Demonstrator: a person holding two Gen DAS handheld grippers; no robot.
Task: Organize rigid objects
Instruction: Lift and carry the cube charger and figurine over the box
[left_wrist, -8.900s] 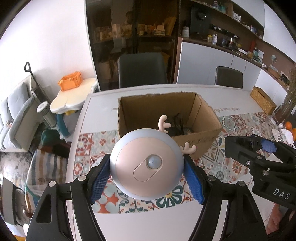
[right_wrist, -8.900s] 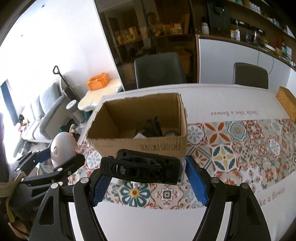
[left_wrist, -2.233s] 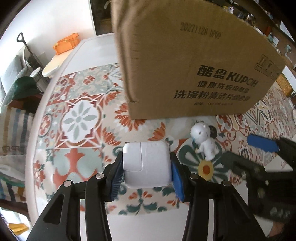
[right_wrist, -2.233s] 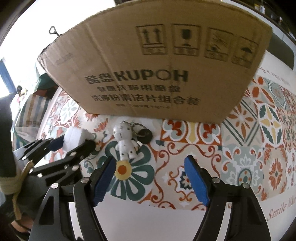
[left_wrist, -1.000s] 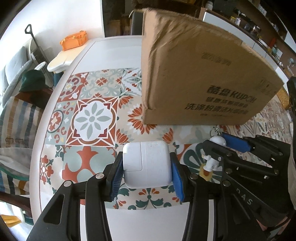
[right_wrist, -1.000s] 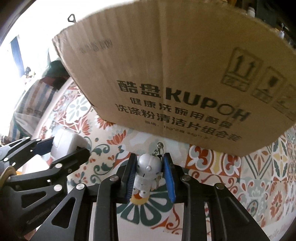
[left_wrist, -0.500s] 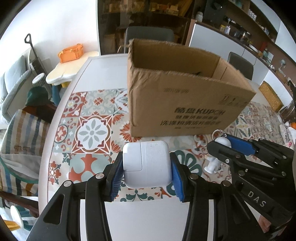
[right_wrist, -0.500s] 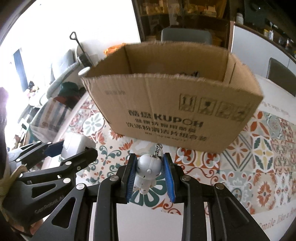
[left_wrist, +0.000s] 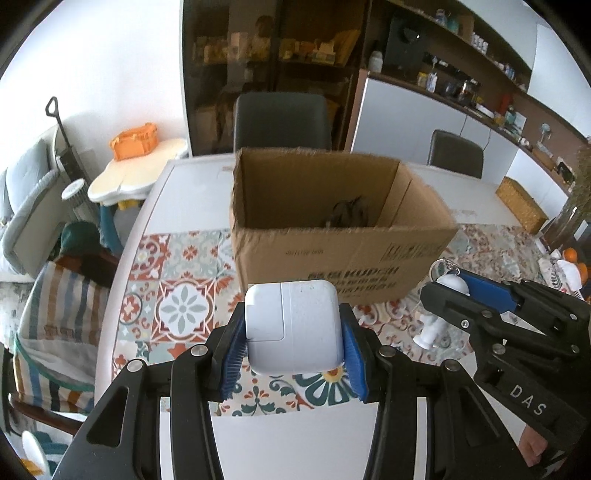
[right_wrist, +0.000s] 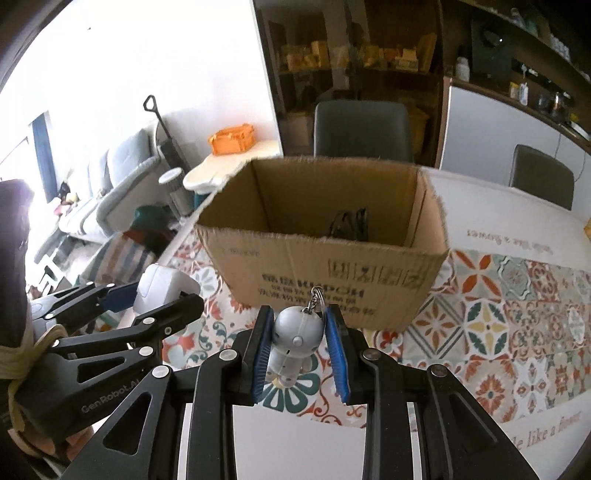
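Both grippers loaded, short of the box

Left wrist view: the left gripper (left_wrist: 293, 356) clamps the white charger (left_wrist: 293, 325) above the counter (left_wrist: 192, 184), near the box (left_wrist: 332, 236); a low carry could clip the box's front wall. Right wrist view: the right gripper (right_wrist: 300, 349) pinches the figurine (right_wrist: 297, 338) by its round head, which might slip.

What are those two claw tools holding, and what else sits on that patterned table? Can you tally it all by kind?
White power adapter, in the left gripper: 1
Small robot figurine keychain, in the right gripper: 1
Cardboard box: 1
Dark item inside the box, unclear what: 1
Woven basket: 1
Total: 5
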